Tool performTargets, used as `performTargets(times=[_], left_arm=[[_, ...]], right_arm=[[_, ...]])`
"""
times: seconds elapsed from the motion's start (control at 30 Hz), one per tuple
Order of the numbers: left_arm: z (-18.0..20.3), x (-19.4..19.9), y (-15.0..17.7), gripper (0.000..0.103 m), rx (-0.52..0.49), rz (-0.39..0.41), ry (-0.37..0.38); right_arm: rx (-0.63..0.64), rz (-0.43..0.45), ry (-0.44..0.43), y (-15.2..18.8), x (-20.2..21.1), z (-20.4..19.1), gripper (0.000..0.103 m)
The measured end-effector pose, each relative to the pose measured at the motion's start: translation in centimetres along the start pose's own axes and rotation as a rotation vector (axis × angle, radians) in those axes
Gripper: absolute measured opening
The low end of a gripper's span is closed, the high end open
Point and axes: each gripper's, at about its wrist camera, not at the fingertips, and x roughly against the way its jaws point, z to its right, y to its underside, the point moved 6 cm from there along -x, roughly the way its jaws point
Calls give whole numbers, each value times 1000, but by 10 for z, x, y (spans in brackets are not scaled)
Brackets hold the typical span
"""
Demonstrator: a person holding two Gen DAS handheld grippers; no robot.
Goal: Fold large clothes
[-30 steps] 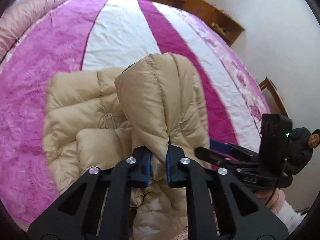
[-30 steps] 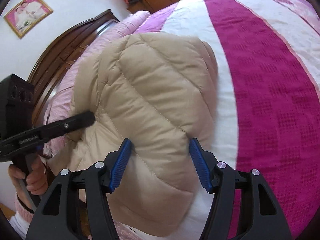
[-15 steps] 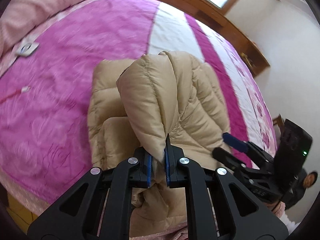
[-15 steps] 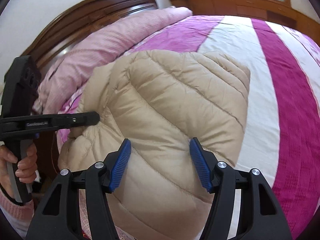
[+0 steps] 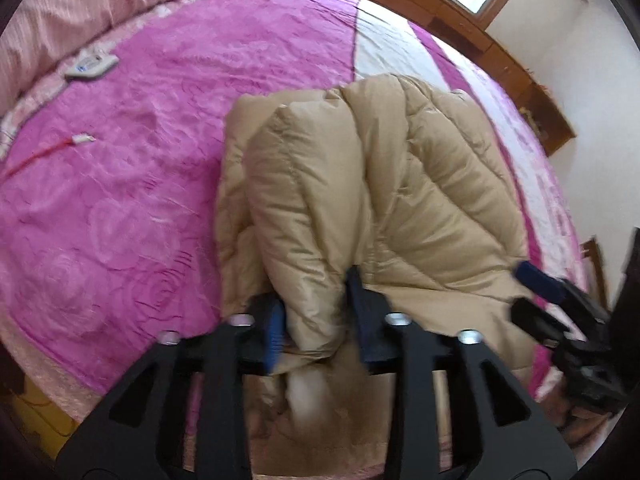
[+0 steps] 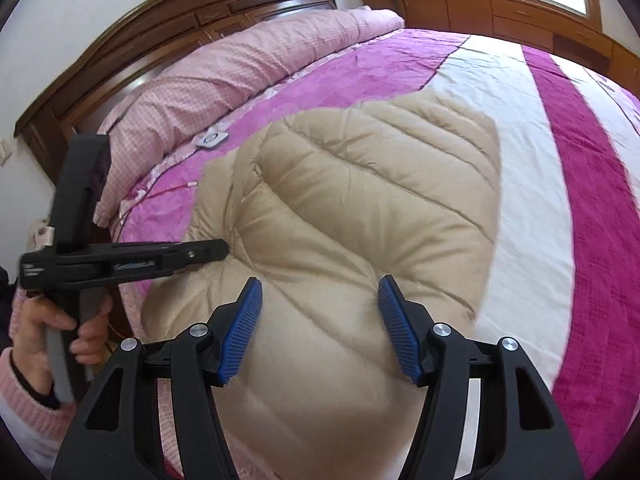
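Note:
A tan quilted puffer jacket (image 5: 400,184) lies bunched on the pink and white striped bedspread (image 5: 120,200); it also shows in the right wrist view (image 6: 360,208). My left gripper (image 5: 316,320) has its jaws parted around a raised fold of the jacket, which still sits between the blue pads. My right gripper (image 6: 320,328) is open, hovering just over the jacket's near edge; it also appears at the right of the left wrist view (image 5: 560,304). The left gripper shows in the right wrist view (image 6: 216,250), its tip against the jacket.
A pink quilt (image 6: 240,72) lies rolled along the dark wooden headboard (image 6: 168,28). A small white controller (image 5: 90,66) and a red cord (image 5: 44,154) lie on the bedspread. A wooden cabinet (image 6: 500,12) runs under the window. The bed edge is near me.
My left gripper's jaws have opened from a tight pinch on the jacket fold. Both grippers have swung left toward the headboard side. The right gripper stays open.

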Motion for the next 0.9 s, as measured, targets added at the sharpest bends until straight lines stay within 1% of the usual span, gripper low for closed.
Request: performTargets(times=[0.03,0.07,0.13,0.27,0.3,0.33,0.37,0.47,0.6,0.7,0.87,0.9], left_arm=[[-1,1,-1,53,-5,7,-19],[-1,1,-1,54,-8,10,-29],[-4,1,-1,61,-2,9,-37],[-11,-1,-3,70,12,2,-45],[-11,-1,-3,72,12,-1,-46],[-12,-2,-3,73,11,-2,-46],[-13,-3,-3,74,7,-5,-44],[-13,-6,-4,74,5,-12,-31],[-16,-12,-4,74,38,-39,25],[-19,-17,-3,78,54,-54,42],[-18,-23,-2,78,70,-69,75],[-18,-23,-2,76,75,-72,89]], right_arm=[[-3,5,8,2,6,3,61],[-11,9,19,5,11,7,61],[-34,9,37,11,17,15,63],[-132,-2,42,21,23,42,72],[-154,-6,47,22,23,48,73],[-182,-11,48,23,22,55,77],[-213,-15,39,24,21,61,80],[-313,-42,-46,26,11,74,81],[-399,-71,-139,26,-5,82,83],[-420,-85,-162,25,-12,84,85],[-413,-104,-183,23,-20,81,87],[-421,-114,-197,23,-23,80,87]])
